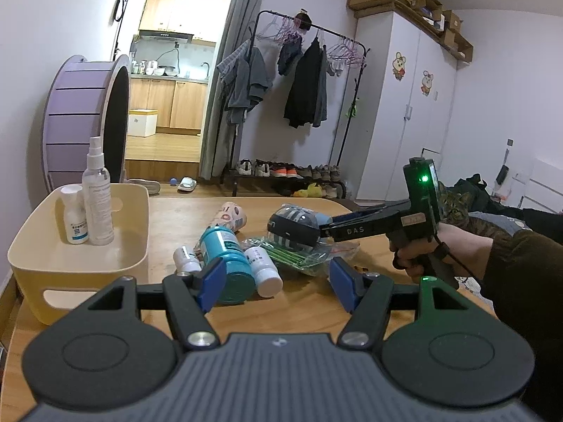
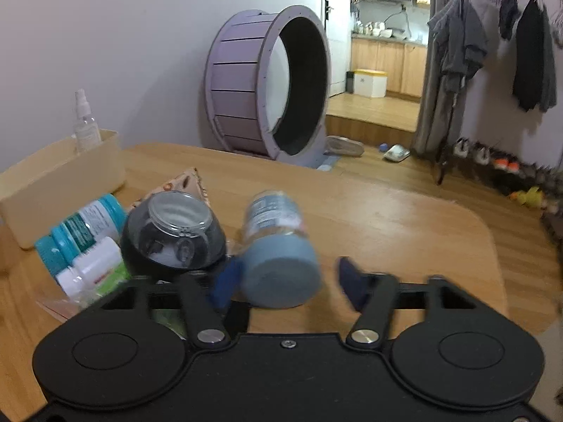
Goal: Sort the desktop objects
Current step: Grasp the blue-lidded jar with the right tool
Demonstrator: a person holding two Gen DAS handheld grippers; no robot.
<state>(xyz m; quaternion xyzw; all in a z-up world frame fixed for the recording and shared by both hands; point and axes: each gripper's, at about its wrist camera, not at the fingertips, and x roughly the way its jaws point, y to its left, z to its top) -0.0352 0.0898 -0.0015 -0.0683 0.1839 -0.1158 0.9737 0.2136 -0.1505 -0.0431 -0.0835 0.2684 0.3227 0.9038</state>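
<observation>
A cream bin (image 1: 38, 246) at the table's left holds a clear spray bottle (image 1: 96, 197) and a small white bottle (image 1: 74, 216). A pile lies mid-table: a teal bottle (image 1: 227, 263), two small white bottles (image 1: 264, 270), green sticks in a bag (image 1: 299, 256), a black round jar (image 1: 293, 228) and a patterned tube (image 1: 230, 216). My left gripper (image 1: 278, 286) is open, its left pad beside the teal bottle. My right gripper (image 2: 288, 283) is open around a blue-capped bottle (image 2: 278, 242) lying on the table, next to the black jar (image 2: 172, 235); it shows in the left wrist view (image 1: 325, 228).
The wooden table (image 2: 387, 218) has a rounded far edge. A purple cat wheel (image 2: 267, 88) stands on the floor behind it. A clothes rack (image 1: 299, 81) with shoes stands beyond. A cat (image 1: 457, 207) sits at the right behind my right hand.
</observation>
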